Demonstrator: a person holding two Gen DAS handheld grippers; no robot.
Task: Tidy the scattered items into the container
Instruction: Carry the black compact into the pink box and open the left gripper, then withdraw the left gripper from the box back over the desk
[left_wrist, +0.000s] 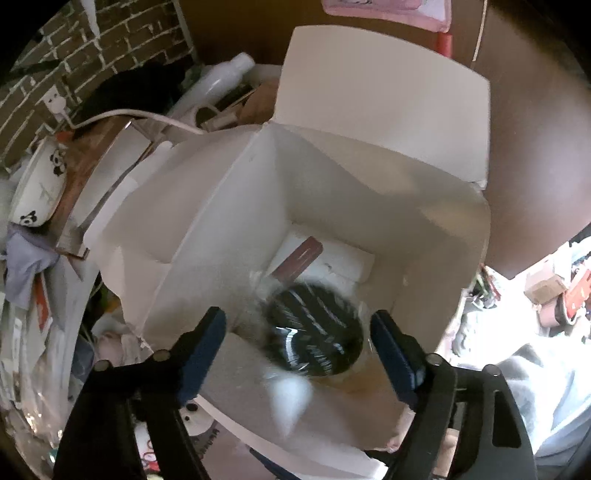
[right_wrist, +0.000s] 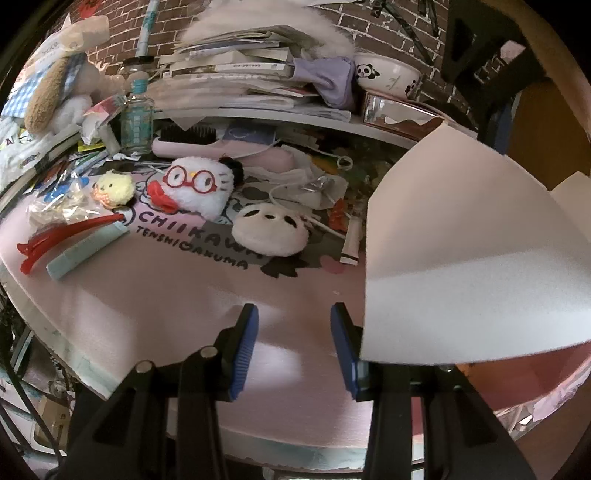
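Note:
My left gripper hangs open over the open white box. A round black item in clear wrap shows blurred between its wide-apart fingers, close to the right one, inside the box mouth. Deeper in the box lie a dark red flat stick and a white piece. My right gripper is open and holds nothing above the pink mat. On the mat lie a white plush with red glasses, a panda-face plush, a yellow chick plush, a red hair clip and a light blue bar.
A white box flap stands just right of my right gripper. Behind the mat are a pink hairbrush, a small bottle, a tube, cables, stacked books and a panda bowl. A brick wall closes the back.

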